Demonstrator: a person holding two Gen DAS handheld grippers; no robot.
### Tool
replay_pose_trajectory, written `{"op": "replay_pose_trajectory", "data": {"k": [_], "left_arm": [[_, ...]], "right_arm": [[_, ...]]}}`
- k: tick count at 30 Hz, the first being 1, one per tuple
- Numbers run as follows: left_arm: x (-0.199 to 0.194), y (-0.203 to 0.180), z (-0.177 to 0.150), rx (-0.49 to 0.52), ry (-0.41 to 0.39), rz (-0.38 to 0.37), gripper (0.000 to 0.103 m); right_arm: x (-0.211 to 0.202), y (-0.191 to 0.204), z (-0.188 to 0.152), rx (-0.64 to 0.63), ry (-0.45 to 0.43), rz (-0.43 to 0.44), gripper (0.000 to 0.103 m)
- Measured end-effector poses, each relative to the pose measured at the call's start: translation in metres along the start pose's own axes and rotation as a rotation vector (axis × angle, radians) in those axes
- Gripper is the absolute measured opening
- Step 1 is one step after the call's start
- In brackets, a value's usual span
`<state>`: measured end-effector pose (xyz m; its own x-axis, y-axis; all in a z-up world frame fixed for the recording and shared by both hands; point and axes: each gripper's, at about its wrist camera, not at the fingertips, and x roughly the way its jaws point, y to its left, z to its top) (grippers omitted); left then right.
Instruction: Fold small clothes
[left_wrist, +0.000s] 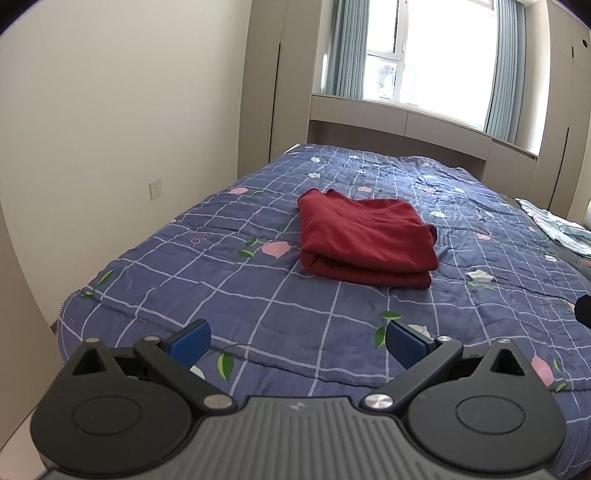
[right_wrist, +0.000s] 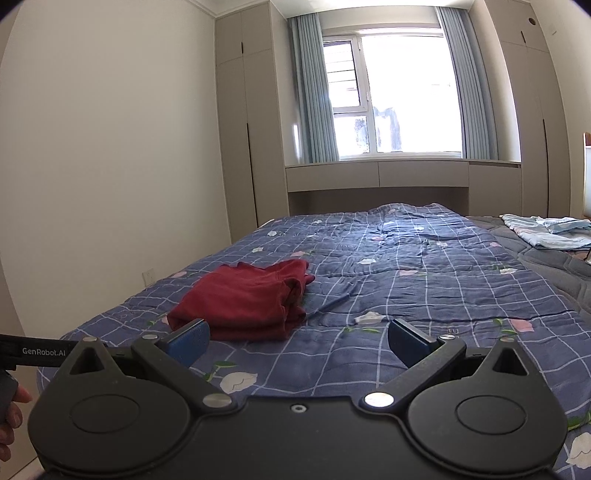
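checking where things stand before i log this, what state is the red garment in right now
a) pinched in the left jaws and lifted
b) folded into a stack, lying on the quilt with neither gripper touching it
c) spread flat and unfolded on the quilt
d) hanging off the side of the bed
b: the red garment lies in stacked layers on the blue quilt, and the left gripper and the right gripper both show wide-open jaws, short of the cloth.

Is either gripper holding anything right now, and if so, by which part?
Nothing is held. The left gripper and right gripper are both open and empty, short of the folded red garment on the bed.
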<state>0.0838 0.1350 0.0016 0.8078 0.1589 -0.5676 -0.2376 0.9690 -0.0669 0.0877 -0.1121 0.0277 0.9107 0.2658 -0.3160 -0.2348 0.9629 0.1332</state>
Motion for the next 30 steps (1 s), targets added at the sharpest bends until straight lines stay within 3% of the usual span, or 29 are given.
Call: {"op": "replay_pose_trajectory", "data": {"k": [30], "left_arm": [[0.0061, 0.0000, -0.0027, -0.014, 0.026, 0.001, 0.102]], "right_arm": [[0.0065, -0.0010, -0.0025, -0.003, 0.015, -0.002, 0.103]]}}
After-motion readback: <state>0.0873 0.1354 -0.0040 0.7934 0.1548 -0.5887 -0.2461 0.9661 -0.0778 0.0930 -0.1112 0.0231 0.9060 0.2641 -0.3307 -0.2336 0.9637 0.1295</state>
